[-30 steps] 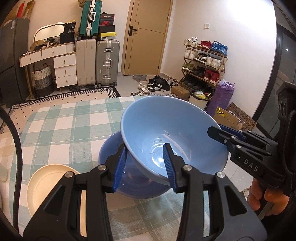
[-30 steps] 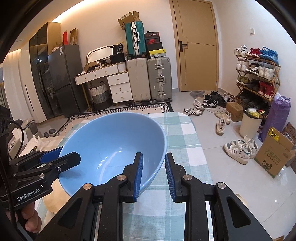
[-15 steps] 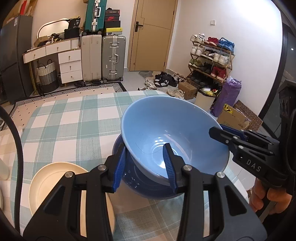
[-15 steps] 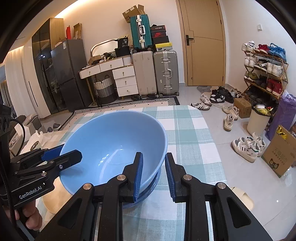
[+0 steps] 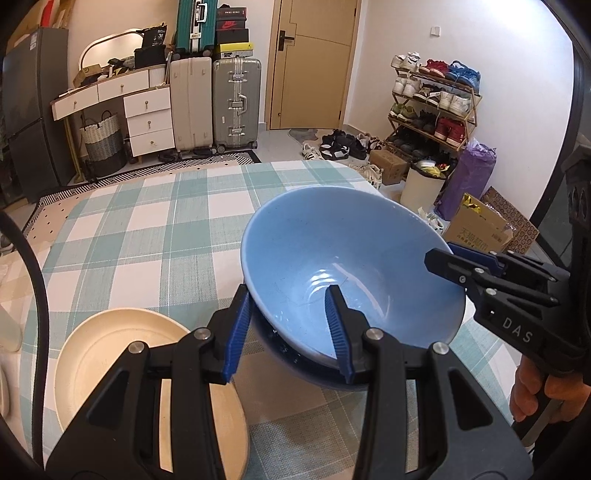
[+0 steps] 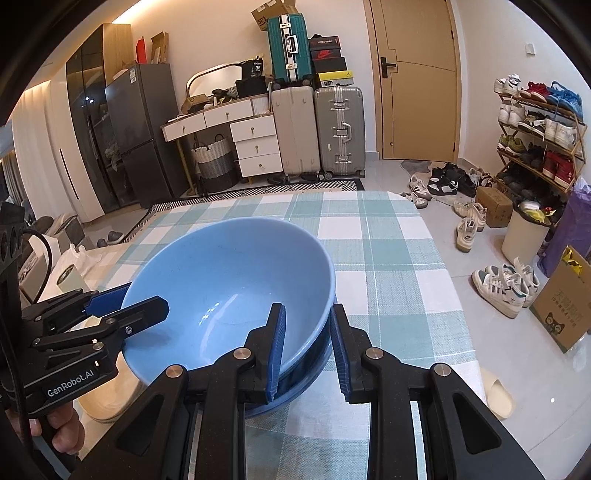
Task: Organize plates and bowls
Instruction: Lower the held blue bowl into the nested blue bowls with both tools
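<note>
The left hand-held gripper (image 5: 287, 325) is clamped on the near rim of the light blue bowl (image 5: 343, 266), one pad inside and one outside. The right hand-held gripper (image 6: 308, 345) is clamped on the bowl's opposite rim; its body reads "DAS" in the left view, and the left one reads "GenRobot.AI" in the right view. The bowl sits tilted in a dark blue bowl (image 5: 314, 373) on the checked table (image 5: 147, 236), just beside a cream plate (image 5: 110, 362). Behind, a shoebox bears a Nike swoosh, and a black bag (image 5: 159, 36) shows "36".
</note>
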`<state>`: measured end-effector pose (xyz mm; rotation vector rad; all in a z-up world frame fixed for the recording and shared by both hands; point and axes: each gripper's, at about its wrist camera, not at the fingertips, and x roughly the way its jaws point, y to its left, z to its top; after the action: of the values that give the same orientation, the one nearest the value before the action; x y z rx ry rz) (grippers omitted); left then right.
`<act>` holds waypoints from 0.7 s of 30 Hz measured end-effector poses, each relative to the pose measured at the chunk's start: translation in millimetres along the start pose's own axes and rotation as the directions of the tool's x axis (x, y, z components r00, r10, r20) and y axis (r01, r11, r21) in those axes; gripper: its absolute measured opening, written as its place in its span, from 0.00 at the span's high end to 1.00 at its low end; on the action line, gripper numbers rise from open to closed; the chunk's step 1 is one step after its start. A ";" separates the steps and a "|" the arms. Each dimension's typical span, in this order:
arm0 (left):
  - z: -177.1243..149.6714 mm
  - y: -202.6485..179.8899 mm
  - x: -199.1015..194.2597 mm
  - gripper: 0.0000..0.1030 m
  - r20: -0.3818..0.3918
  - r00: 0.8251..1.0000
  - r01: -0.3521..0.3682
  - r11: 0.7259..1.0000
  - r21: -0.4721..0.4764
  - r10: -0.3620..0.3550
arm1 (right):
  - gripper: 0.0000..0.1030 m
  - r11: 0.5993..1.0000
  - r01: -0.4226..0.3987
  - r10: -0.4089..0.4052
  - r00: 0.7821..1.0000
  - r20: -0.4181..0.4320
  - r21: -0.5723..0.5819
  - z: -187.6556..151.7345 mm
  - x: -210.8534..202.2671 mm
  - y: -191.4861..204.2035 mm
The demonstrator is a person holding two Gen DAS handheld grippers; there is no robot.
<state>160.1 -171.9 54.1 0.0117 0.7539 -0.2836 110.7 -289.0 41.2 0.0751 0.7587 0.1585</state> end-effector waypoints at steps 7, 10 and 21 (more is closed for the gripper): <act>-8.0 -6.8 13.0 0.64 0.007 0.999 -0.053 0.997 0.058 0.053 | 0.76 1.000 0.017 -0.017 1.000 -0.015 -0.019 -6.8 10.3 -0.1; -10.1 -12.9 16.0 0.64 0.013 0.997 -0.075 0.994 0.082 0.074 | 0.76 0.999 0.028 -0.029 0.999 -0.021 -0.025 -9.8 14.5 -1.6; -16.5 -16.9 28.9 0.64 -0.003 0.995 -0.102 0.988 0.112 0.103 | 0.76 0.995 0.067 -0.069 0.997 -0.029 -0.069 -18.4 22.8 0.5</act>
<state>164.6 -193.5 24.0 0.1573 0.7432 -0.2276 114.3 -284.5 12.5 -0.0177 0.7850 0.1209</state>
